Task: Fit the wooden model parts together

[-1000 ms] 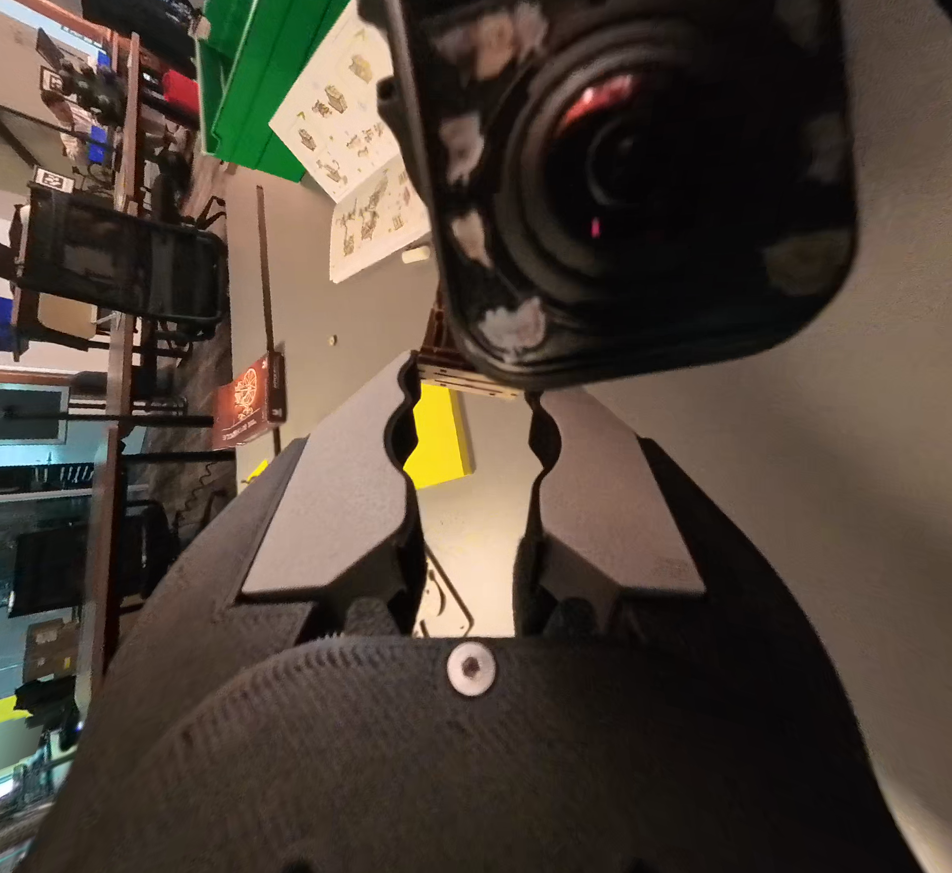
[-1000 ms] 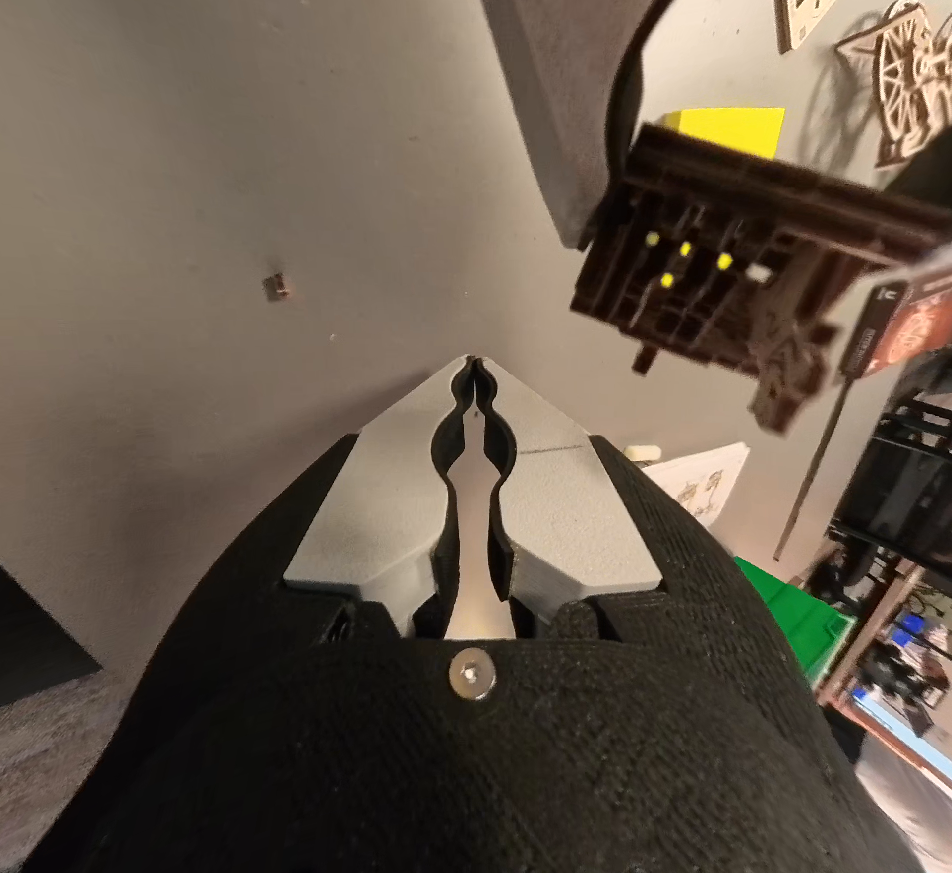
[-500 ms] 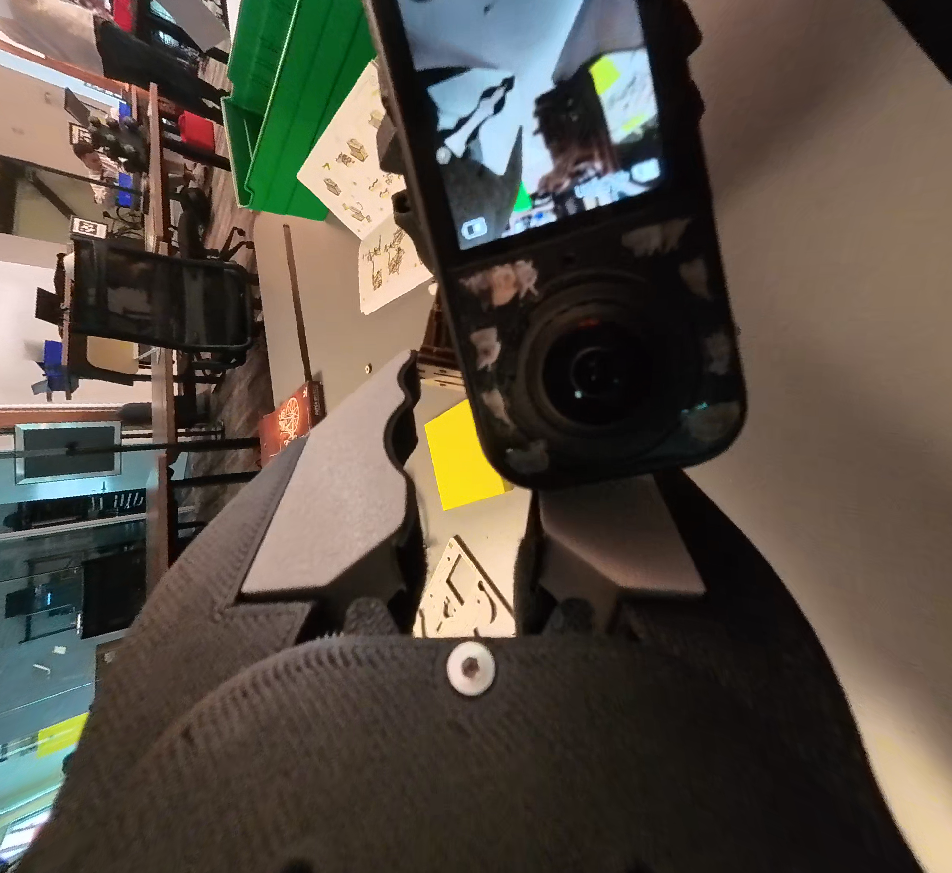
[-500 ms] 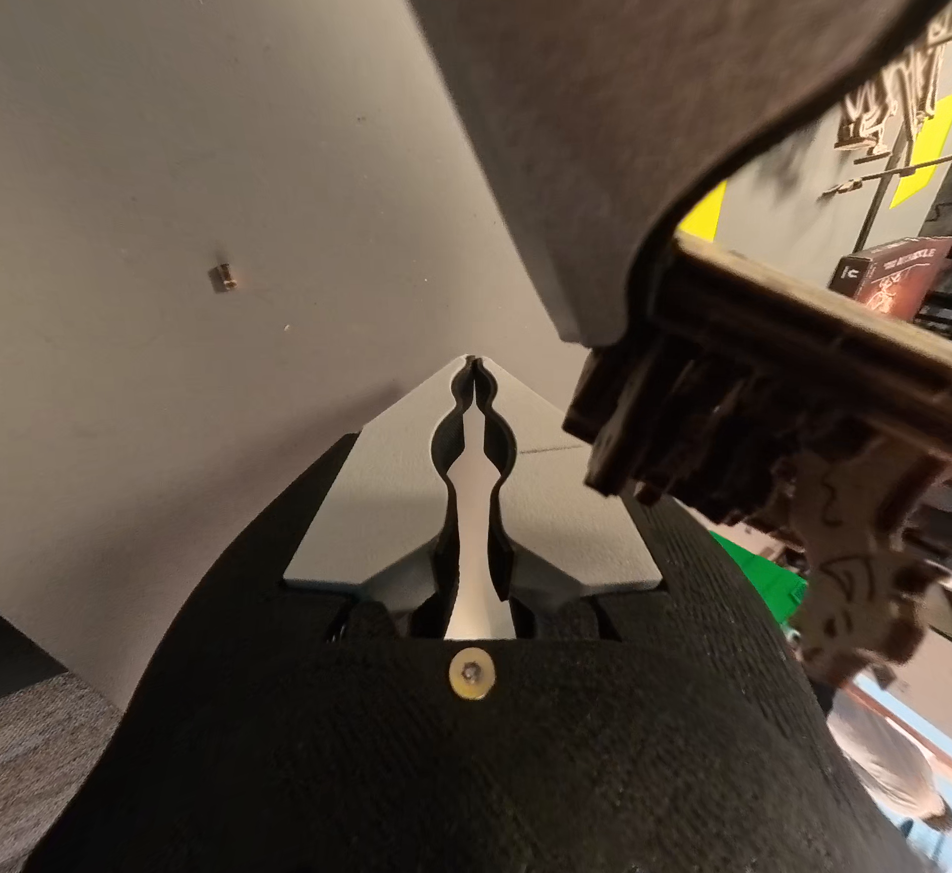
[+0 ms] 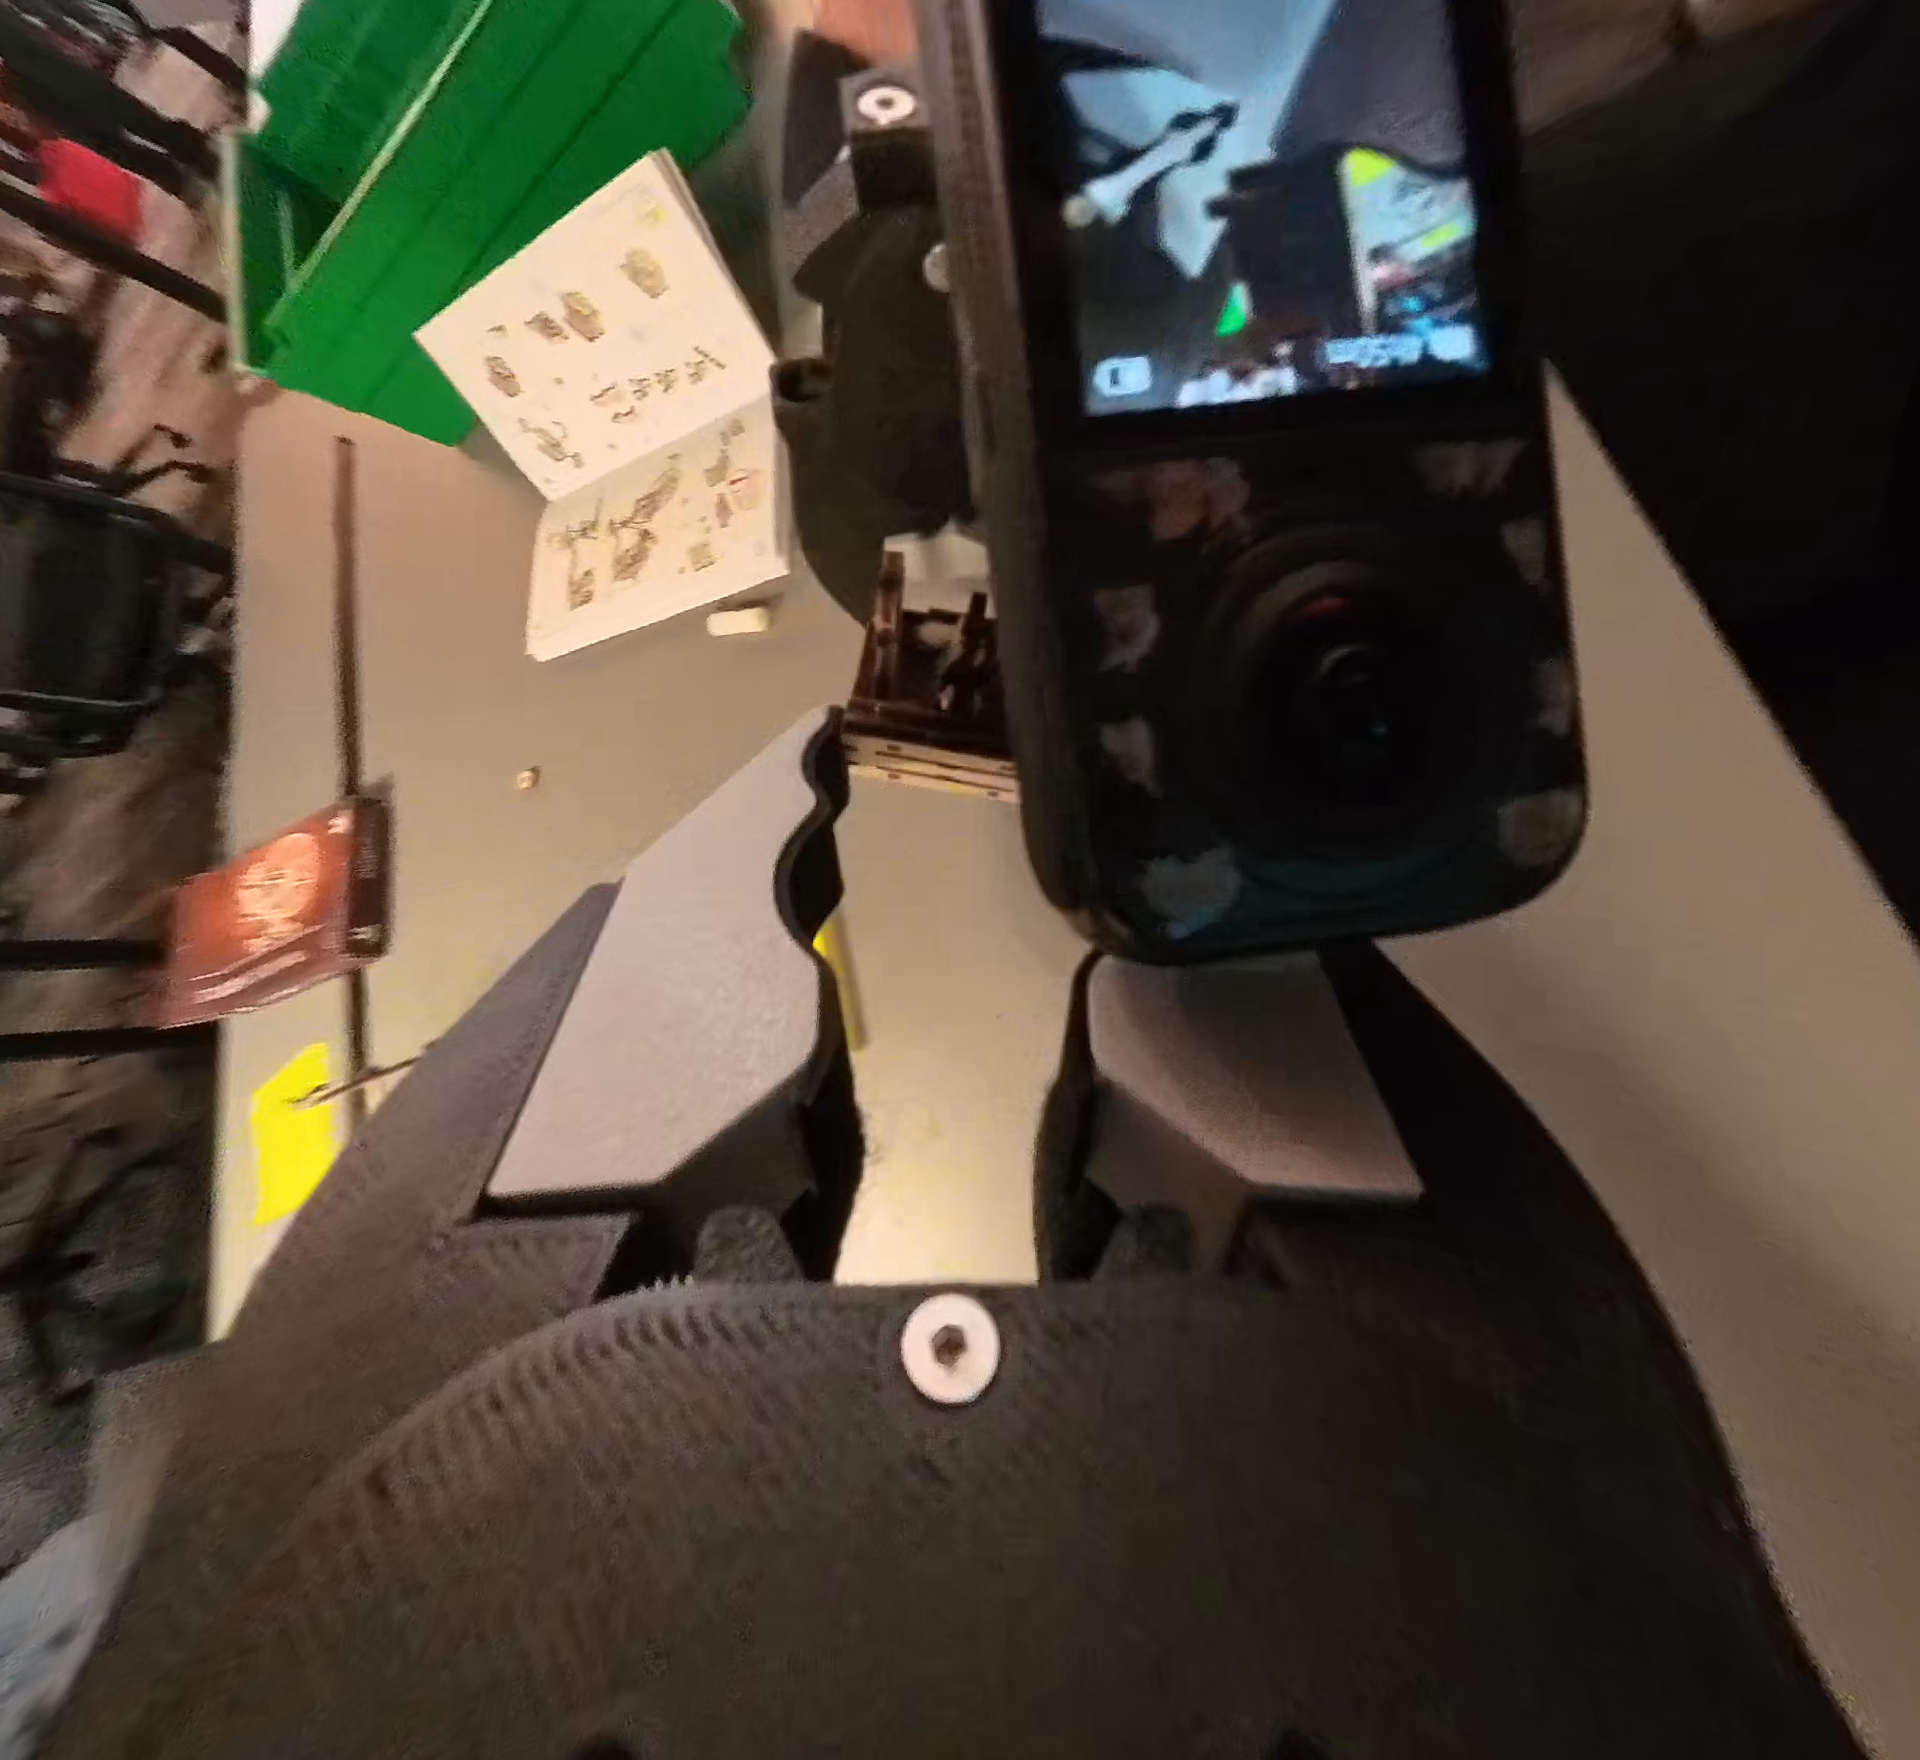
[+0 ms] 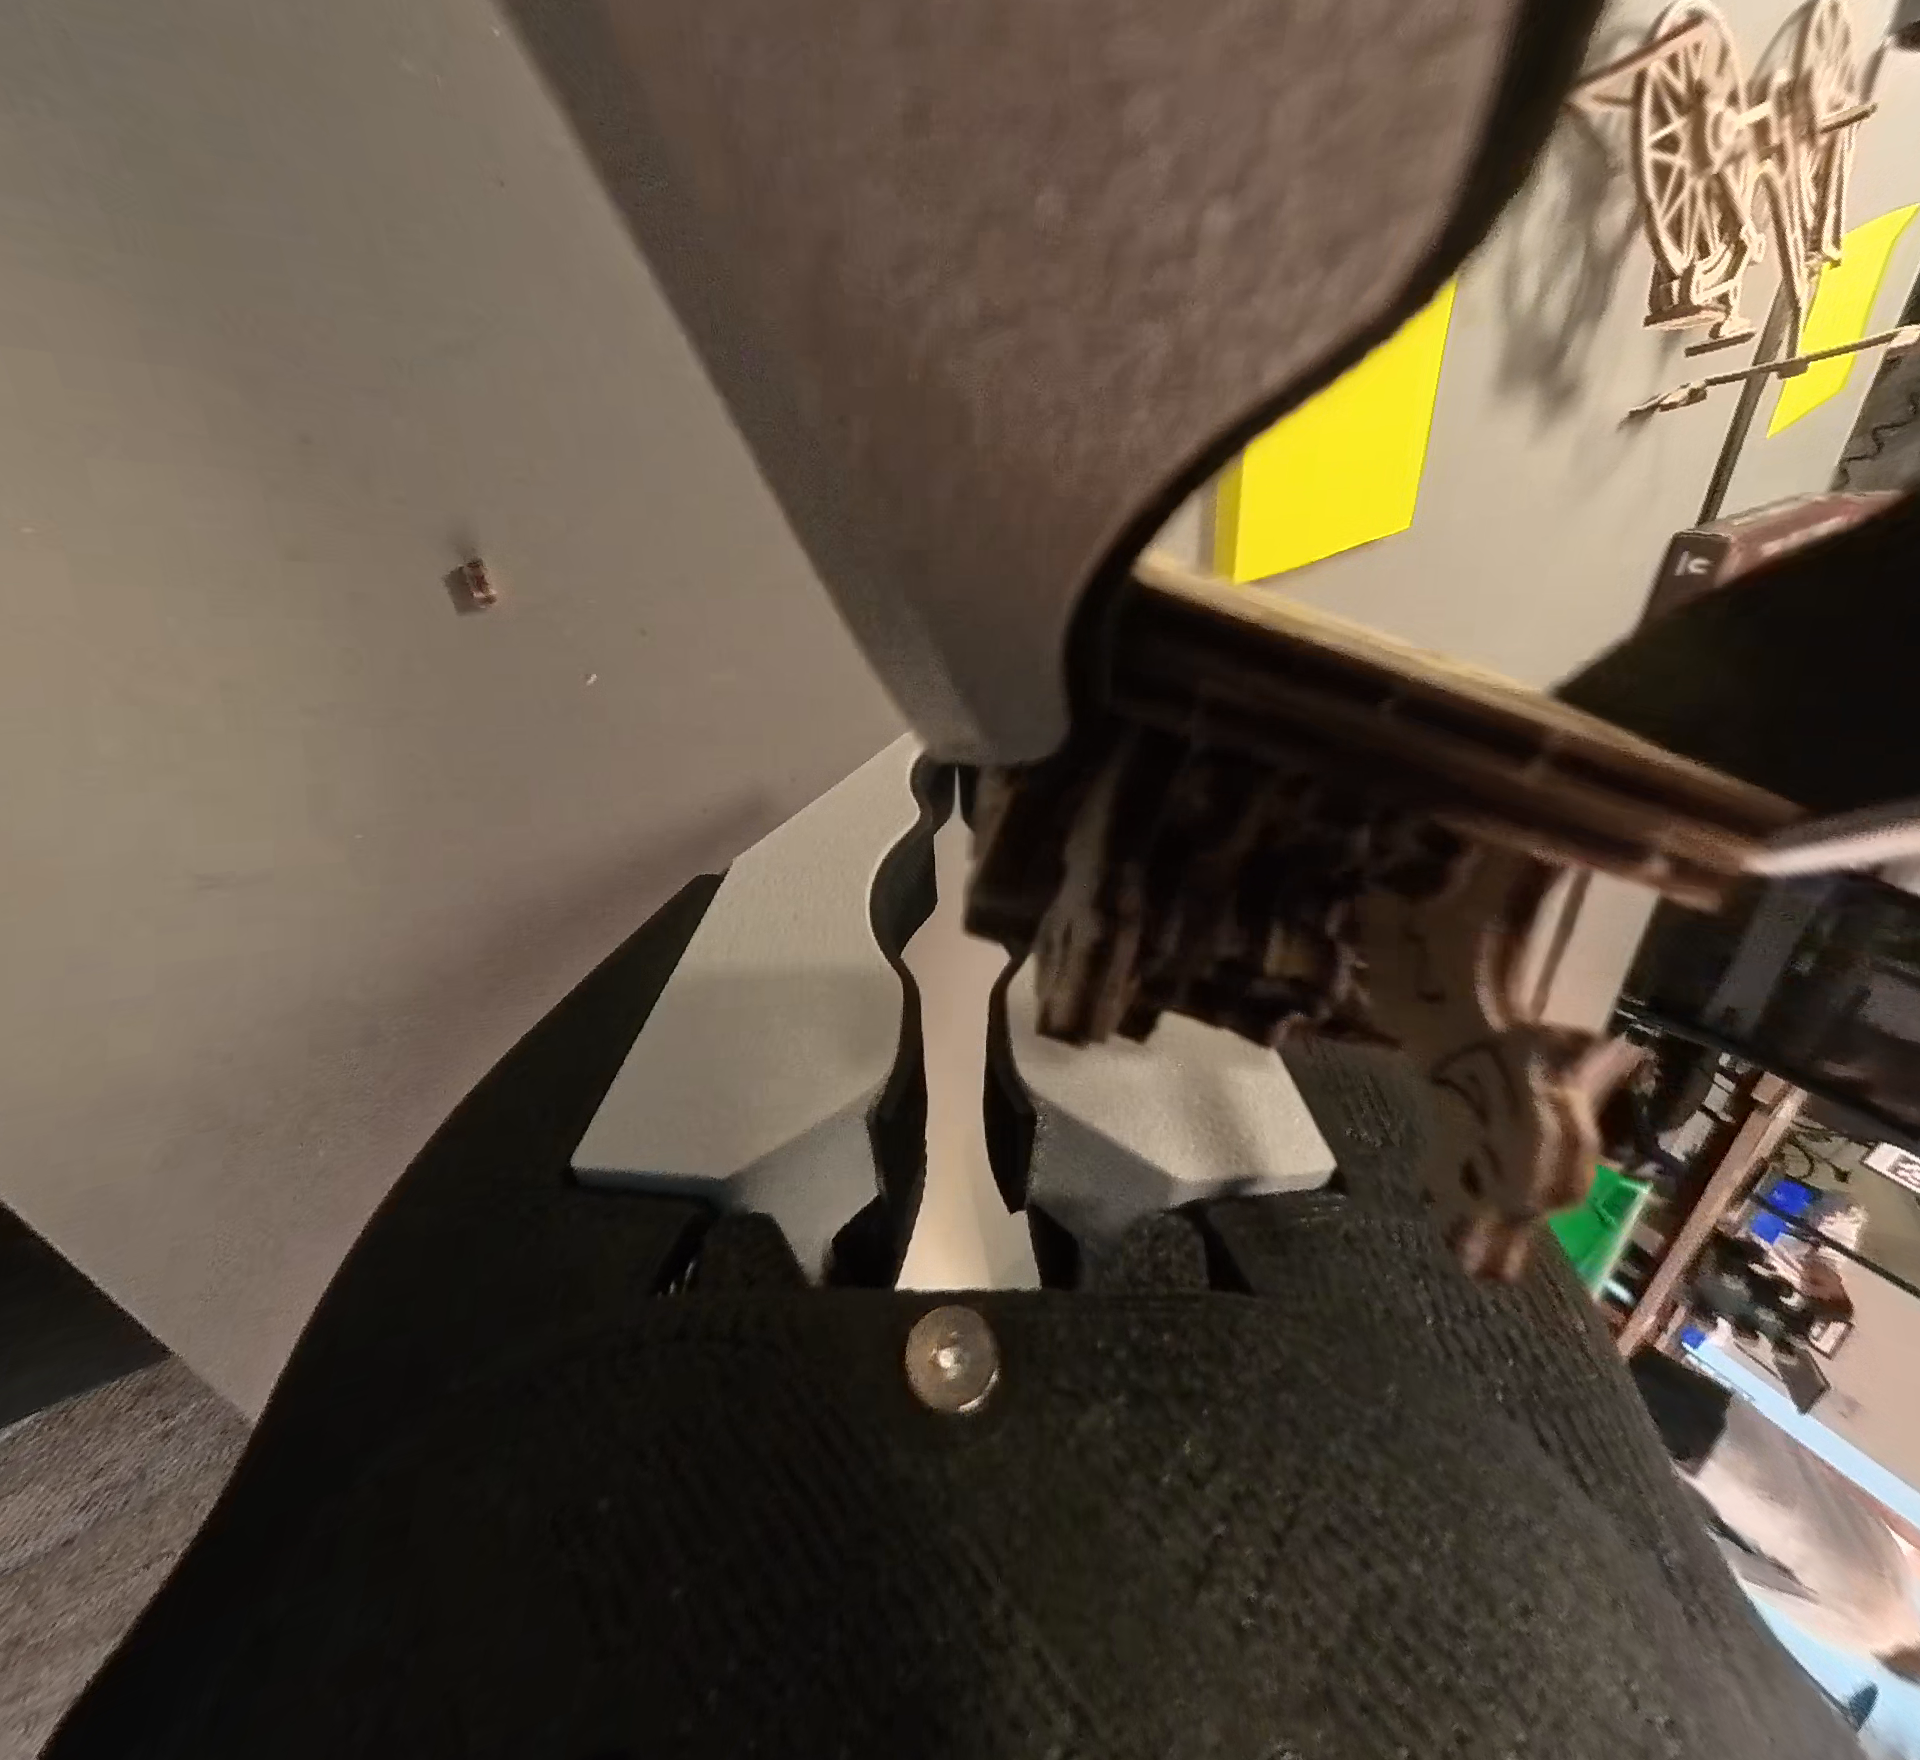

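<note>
Where grey table (image 5: 540,671) spreads — green bin (image 5: 468,152), booklet (image 5: 634,422), shelving.

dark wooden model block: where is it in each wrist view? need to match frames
Left wrist view: dark wooden model block sits centre, just past the left gripper's fingertip, partly behind the other gripper's camera.
Right wrist view: right of centre, under the big grey finger.
Shared landmark: yellow sheet.
</note>
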Tool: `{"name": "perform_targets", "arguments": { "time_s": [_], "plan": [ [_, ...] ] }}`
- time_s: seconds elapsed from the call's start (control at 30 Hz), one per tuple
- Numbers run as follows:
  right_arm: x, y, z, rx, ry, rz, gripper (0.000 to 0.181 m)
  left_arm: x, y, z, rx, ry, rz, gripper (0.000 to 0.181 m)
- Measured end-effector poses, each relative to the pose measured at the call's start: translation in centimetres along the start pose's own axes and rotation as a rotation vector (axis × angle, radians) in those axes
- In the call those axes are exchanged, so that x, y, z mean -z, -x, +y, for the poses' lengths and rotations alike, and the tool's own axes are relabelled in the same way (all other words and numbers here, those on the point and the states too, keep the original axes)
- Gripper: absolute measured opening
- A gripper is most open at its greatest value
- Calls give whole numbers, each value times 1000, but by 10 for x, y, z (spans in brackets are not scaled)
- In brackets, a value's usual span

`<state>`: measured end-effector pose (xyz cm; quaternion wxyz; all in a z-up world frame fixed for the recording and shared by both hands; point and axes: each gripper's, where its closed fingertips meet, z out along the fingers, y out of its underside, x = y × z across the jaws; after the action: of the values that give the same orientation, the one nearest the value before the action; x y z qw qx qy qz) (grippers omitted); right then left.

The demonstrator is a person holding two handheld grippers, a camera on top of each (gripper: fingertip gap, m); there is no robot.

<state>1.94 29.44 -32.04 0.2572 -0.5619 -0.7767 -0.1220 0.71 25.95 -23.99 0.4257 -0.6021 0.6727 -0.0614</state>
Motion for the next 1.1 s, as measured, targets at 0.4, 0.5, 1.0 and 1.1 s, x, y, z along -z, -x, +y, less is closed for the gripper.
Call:
{"name": "perform_targets", "arguments": {
  "time_s": [0.4,0.5,1.0,1.1],
  "plan": [
    [3,0,-3,2,-11,4,0,-1,-10,-3,163,-81,154,39],
    [4,-1,-4,2,-14,8,43,-1,-14,-7,200,-114,203,39],
    [9,-2,-5,-9,-30,4,0,-2,-18,-10,287,-171,290,39],
    [13,-4,-4,-30,-39,6,87,0,-14,-10,246,-161,237,39]
  ]
}}
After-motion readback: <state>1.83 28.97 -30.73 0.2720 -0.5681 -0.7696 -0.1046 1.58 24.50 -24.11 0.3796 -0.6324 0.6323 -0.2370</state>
